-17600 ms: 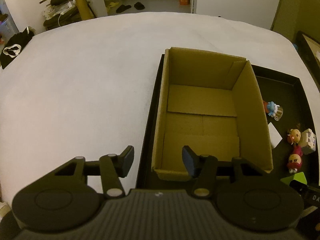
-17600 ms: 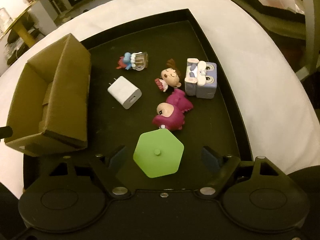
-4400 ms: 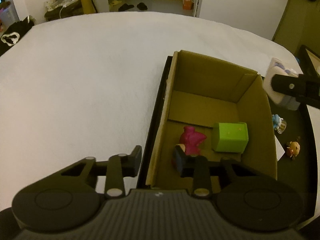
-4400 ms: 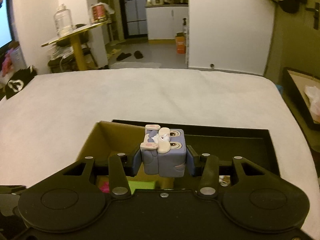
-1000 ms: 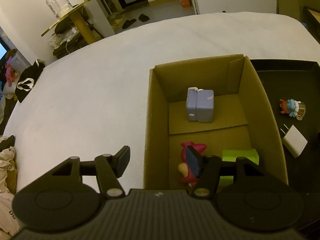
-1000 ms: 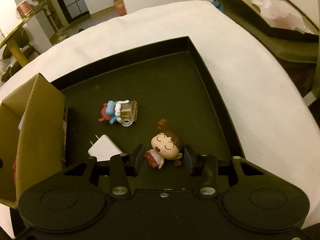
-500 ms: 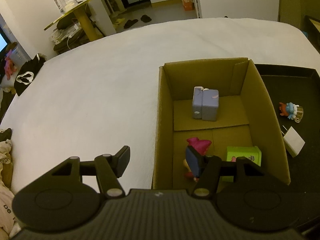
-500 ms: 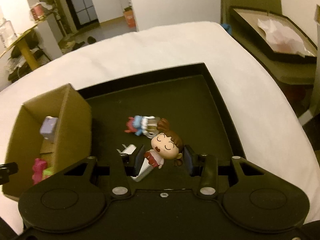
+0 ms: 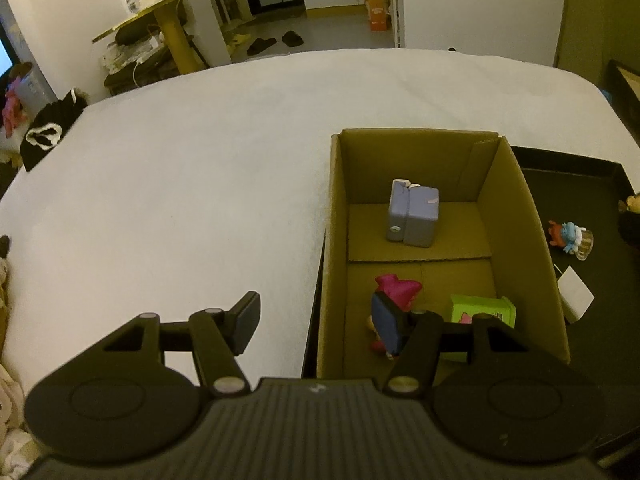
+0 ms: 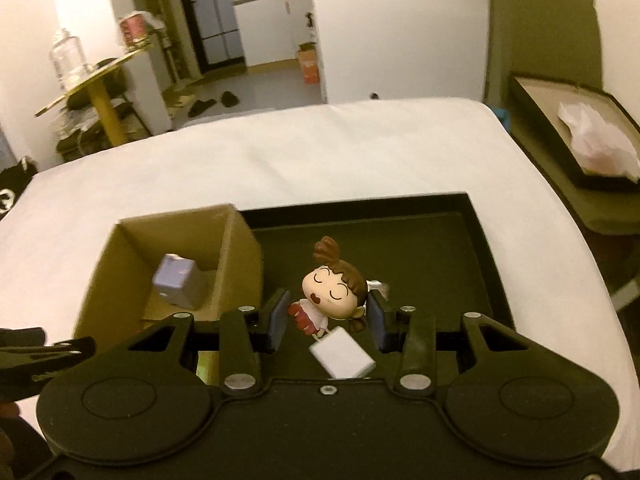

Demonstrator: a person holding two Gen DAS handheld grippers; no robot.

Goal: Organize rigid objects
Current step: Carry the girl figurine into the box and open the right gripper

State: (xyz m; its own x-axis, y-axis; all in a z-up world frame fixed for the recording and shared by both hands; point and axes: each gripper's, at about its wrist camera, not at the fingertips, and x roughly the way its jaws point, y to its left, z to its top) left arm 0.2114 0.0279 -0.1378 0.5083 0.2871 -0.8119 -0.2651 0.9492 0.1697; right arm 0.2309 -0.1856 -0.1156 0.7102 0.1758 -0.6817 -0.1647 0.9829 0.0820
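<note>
White table (image 9: 180, 184): bears a black tray (image 10: 460, 216). Cardboard box (image 9: 520, 216): on the tray's left part, holding a purple cube toy (image 9: 414, 216), pink figure (image 9: 396, 286) and green block (image 9: 482, 310). White charger (image 10: 342, 354) and small blue-haired figure (image 9: 572, 236): on the tray, right of the box. Left gripper (image 9: 316, 316): spread wide over the box's near-left corner, empty. Right gripper (image 10: 328, 318): clamped on a brown-haired doll (image 10: 334, 288), raised above the tray beside the box.
</note>
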